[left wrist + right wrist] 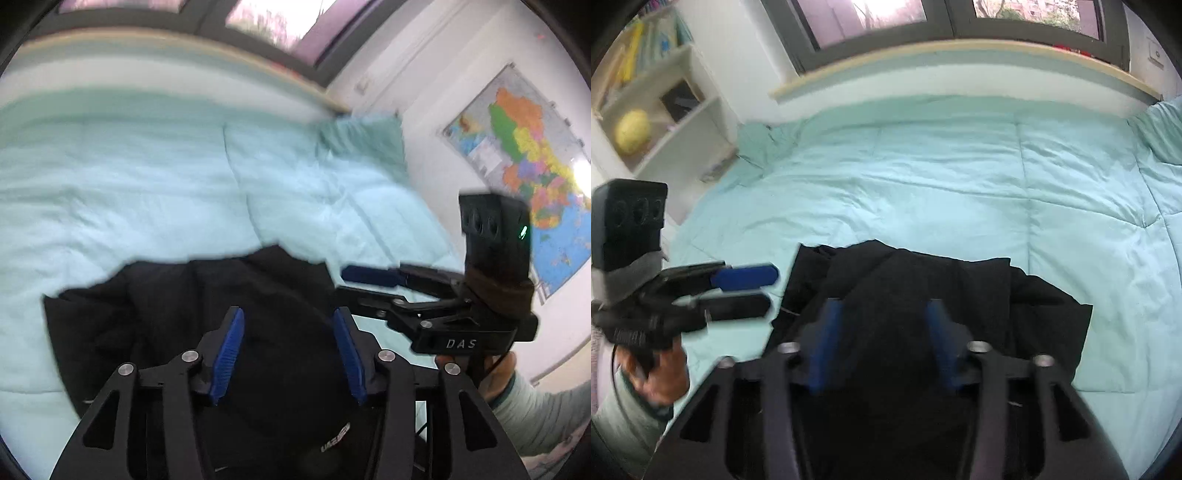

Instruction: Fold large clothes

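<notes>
A black garment (184, 295) lies bunched in a rough fold on the near part of a bed covered by a pale teal quilt (129, 177). In the left wrist view my left gripper (288, 354) hovers over the cloth, its blue pads (229, 354) apart with nothing pressed between them. To its right, my right gripper (354, 286) points leftward at the garment's edge. The right wrist view shows the same garment (942, 288) under my right gripper (882, 343), which is open and empty. My left gripper (764, 291) is at the left there, also open, beside the cloth's left edge.
A teal pillow (362, 144) lies at the bed's far right, below a coloured wall map (528, 177). A white shelf unit with a yellow ball (631, 133) stands left of the bed. A window sill (960, 51) runs behind it. A hand (661, 384) grips the left tool.
</notes>
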Available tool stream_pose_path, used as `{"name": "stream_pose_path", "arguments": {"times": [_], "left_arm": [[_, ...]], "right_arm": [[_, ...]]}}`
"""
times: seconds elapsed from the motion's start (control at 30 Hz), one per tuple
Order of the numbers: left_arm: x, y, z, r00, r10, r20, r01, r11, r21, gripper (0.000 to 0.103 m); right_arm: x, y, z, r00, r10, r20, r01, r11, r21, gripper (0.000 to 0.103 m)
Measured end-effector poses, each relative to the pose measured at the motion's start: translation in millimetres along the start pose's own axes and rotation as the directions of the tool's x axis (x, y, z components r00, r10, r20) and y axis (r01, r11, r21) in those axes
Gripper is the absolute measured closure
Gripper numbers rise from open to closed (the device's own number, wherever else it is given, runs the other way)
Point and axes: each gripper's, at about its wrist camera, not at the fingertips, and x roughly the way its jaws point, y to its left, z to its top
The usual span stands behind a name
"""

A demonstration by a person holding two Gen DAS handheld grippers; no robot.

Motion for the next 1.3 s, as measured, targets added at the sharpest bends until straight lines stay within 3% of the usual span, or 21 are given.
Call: {"name": "stream_pose_path", "arguments": {"times": [0.07, 0.17, 0.27, 0.4, 0.53, 0.67, 0.73, 0.8, 0.87, 0.93, 1.13, 1.3], "left_arm": [[30.4, 19.9, -22.5, 0.996, 0.039, -0.086, -0.042, 0.998, -0.040, 0.051], [69.1, 57.2, -72.2, 0.975, 0.019, -0.221, -0.055, 0.986, -0.159, 0.051], [97.3, 71.0, -116.4, 0.951, 0.044, -0.307, -0.102, 0.979, -0.175, 0.052], [98.6, 68.6, -112.1, 0.954, 0.043, -0.298, -0.104, 0.976, -0.192, 0.052], [65.4, 47.8, -106.2, 0.972, 0.005, -0.236, -0.046, 0.985, -0.169, 0.052], [42.9, 30.7, -111.7, 0.979, -0.070, -0.190, 0.039, 0.986, -0.165, 0.050], [56.3, 41.0, -120.9, 0.974, -0.044, -0.220, -0.001, 0.979, -0.203, 0.049], [74.4, 63.4, -133.6, 0.966, -0.027, -0.256, -0.046, 0.961, -0.273, 0.051], [87.3, 77.9, -142.2, 0.964, -0.041, -0.263, -0.046, 0.947, -0.317, 0.057], [89.5, 80.7, -144.1, 0.965, -0.049, -0.256, -0.040, 0.943, -0.331, 0.058], [69.9, 56.9, -144.6, 0.962, 0.000, -0.274, -0.079, 0.958, -0.277, 0.058], [25.9, 18.8, -168.6, 0.966, 0.061, -0.249, -0.122, 0.964, -0.237, 0.058]], "right_arm": [[30.5, -1.2, -20.2, 0.995, 0.023, -0.092, -0.020, 0.999, 0.036, 0.043], [67.5, -12.0, -67.3, 0.974, 0.041, -0.222, -0.024, 0.997, 0.078, 0.044], [110.3, -15.5, -130.7, 0.942, -0.020, -0.335, 0.037, 0.998, 0.046, 0.047], [120.3, -13.1, -152.8, 0.952, -0.076, -0.295, 0.082, 0.997, 0.007, 0.047], [89.2, -13.1, -145.3, 0.960, -0.026, -0.278, 0.034, 0.999, 0.023, 0.047], [39.0, 6.8, -143.2, 0.981, 0.051, -0.186, -0.058, 0.998, -0.030, 0.047], [44.2, 9.8, -147.0, 0.979, 0.034, -0.201, -0.044, 0.998, -0.046, 0.047], [72.1, 4.7, -153.5, 0.963, -0.010, -0.271, -0.004, 0.999, -0.050, 0.050], [102.1, -9.3, -167.8, 0.947, -0.016, -0.321, 0.003, 0.999, -0.040, 0.050], [108.1, -15.1, -173.5, 0.951, -0.001, -0.310, -0.007, 1.000, -0.026, 0.050], [68.0, -17.5, -184.5, 0.951, 0.025, -0.308, -0.021, 1.000, 0.016, 0.050], [18.1, -18.8, -211.8, 0.959, 0.053, -0.280, -0.026, 0.995, 0.100, 0.050]]}}
